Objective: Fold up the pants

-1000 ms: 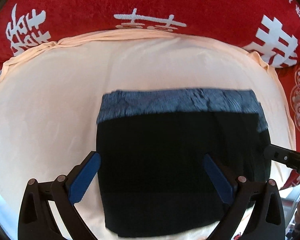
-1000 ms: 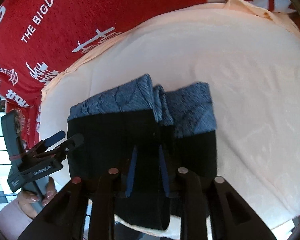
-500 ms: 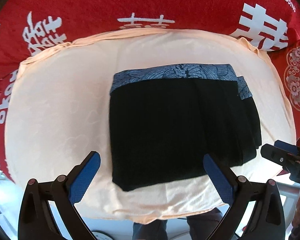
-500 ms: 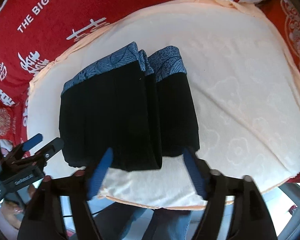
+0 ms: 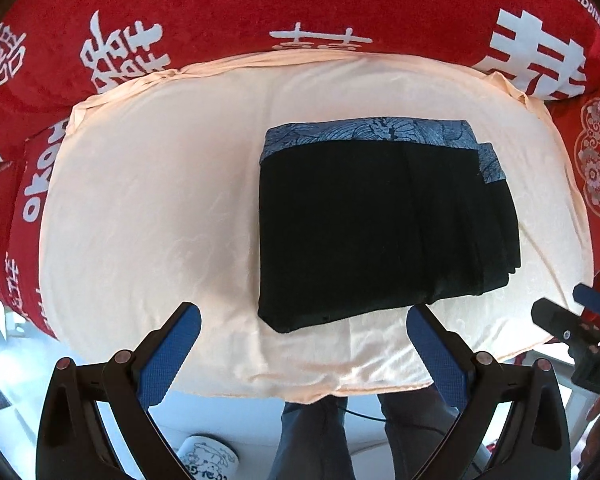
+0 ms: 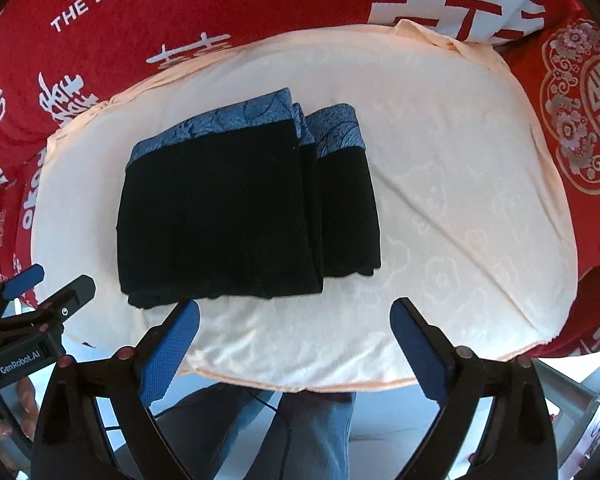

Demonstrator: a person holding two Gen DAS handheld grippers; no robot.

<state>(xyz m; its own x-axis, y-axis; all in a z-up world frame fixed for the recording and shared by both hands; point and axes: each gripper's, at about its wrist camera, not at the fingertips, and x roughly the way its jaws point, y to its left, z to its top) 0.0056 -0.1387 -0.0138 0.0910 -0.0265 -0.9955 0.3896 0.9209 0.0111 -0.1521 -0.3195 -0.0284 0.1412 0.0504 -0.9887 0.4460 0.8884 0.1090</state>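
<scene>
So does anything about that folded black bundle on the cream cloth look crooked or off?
Slightly. The folded pants are not squared up: on one side a lower layer sticks out past the top fold, showing a second strip of blue patterned band. Nothing looks damaged.

The black fabric pants (image 5: pixel 380 232) with a blue-grey patterned waistband (image 5: pixel 368 134) lie folded into a compact, roughly rectangular stack, flat on the pale peach cloth (image 5: pixel 148 208) that covers the tabletop. The waistband edge faces away from the cameras, toward the red printed cloth (image 5: pixel 260 4). On the stack's right side several folded layers are stepped, with a second strip of waistband showing beside the top one. Nothing touches the pants.
</scene>
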